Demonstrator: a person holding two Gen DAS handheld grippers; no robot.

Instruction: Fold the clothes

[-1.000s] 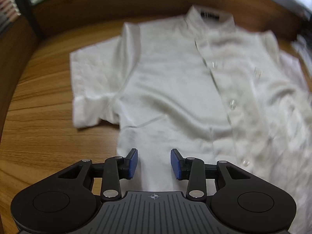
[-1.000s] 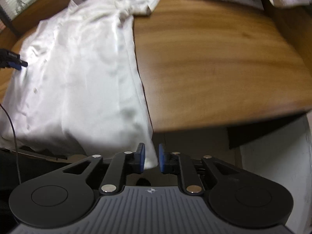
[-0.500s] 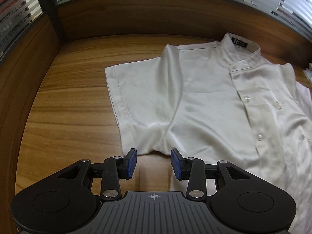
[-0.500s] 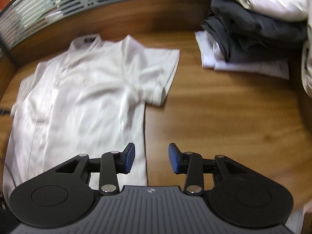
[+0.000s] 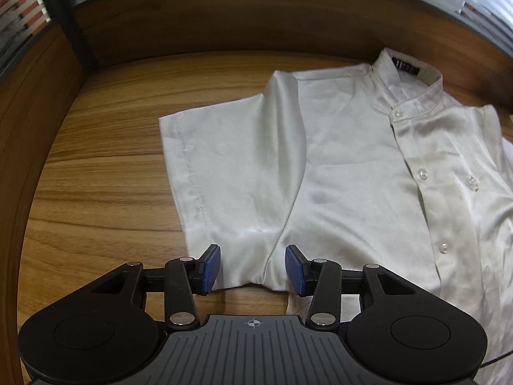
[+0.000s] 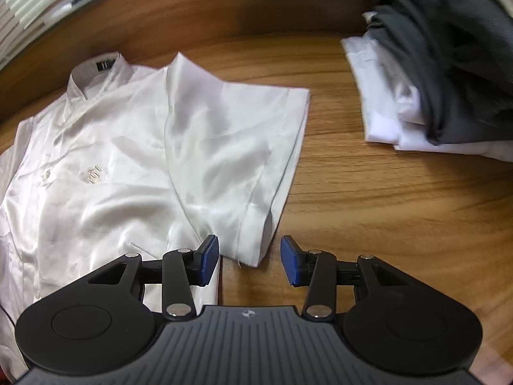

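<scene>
A white short-sleeved button shirt [image 5: 352, 166] lies flat and face up on the wooden table [image 5: 96, 192], collar at the far side. My left gripper [image 5: 253, 269] hovers over the underarm of the shirt's left sleeve [image 5: 224, 166]. Its jaws are opening; the cloth shows between the blue pads, which do not press on it. In the right wrist view the shirt [image 6: 112, 160] fills the left half. My right gripper [image 6: 250, 264] is over the lower corner of the other sleeve [image 6: 250, 134]. Its jaws are opening too, with that corner between the pads but not gripped.
A stack of folded clothes [image 6: 449, 80], dark grey over white, sits at the table's far right. A wooden wall panel [image 5: 224, 19] with blinds above it runs behind the table, and a wooden side panel [image 5: 22, 128] closes off the left. Bare tabletop [image 6: 384, 208] lies between shirt and stack.
Both grippers have travelled from the shirt's lower part up to the sleeves. The right jaws went from nearly shut to wide apart. The left jaws spread a little.
</scene>
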